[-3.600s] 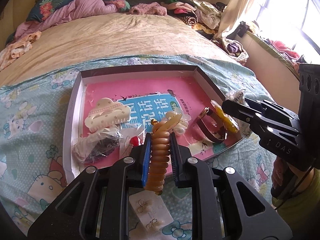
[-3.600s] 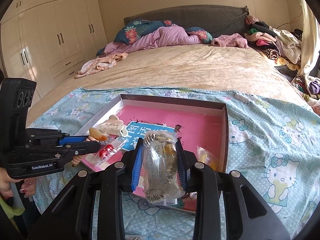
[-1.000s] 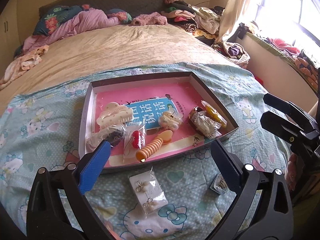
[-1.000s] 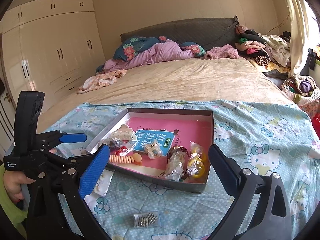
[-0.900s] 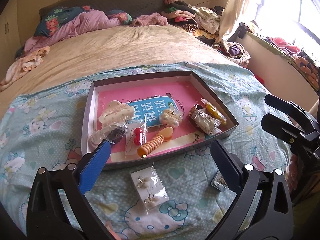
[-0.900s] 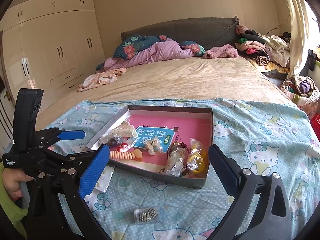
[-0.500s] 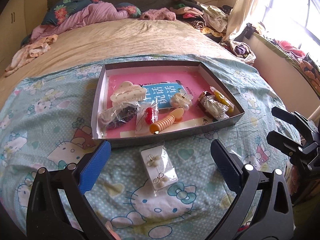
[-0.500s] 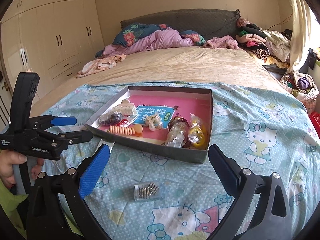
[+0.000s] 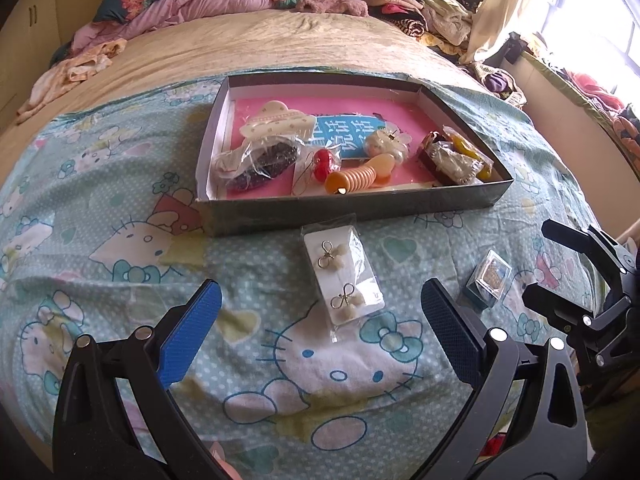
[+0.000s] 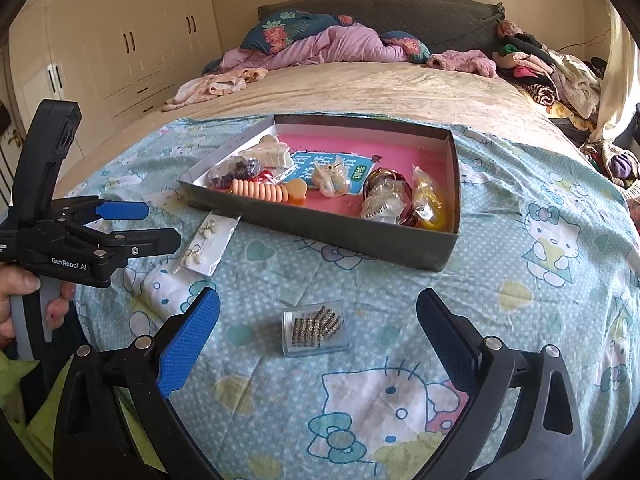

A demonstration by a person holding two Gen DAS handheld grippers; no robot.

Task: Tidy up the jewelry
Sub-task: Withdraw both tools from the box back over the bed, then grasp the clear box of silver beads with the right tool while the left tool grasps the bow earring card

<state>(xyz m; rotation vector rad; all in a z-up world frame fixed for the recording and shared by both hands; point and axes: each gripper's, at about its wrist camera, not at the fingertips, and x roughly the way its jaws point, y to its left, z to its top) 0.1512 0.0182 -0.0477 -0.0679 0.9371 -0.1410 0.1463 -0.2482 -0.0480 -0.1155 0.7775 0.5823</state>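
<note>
A shallow dark box (image 9: 352, 208) (image 10: 320, 226) with a pink floor lies on the patterned blanket and holds several hair and jewelry pieces, among them an orange coil clip (image 9: 352, 178) (image 10: 260, 192) and a white claw clip (image 9: 276, 122). In front of the box lies a bagged earring card (image 9: 344, 280) (image 10: 206, 242). A small clear case of studs (image 10: 314, 330) (image 9: 490, 278) rests nearer the bed's edge. My left gripper (image 9: 320, 334) (image 10: 160, 224) hovers open just before the earring card. My right gripper (image 10: 318, 342) (image 9: 540, 260) stands open around the clear case, above it.
The blue cartoon blanket (image 9: 120, 248) covers the near half of a beige bed. Pillows and a purple duvet (image 10: 332, 46) lie at the headboard, a clothes heap (image 10: 552, 68) at the right. Wardrobes (image 10: 120, 48) stand left. A hand (image 10: 24, 292) grips the left tool.
Both grippers let go of the coil clip and the bagged piece into the box, opened wide, and pulled back and down toward the earring card and the clear case.
</note>
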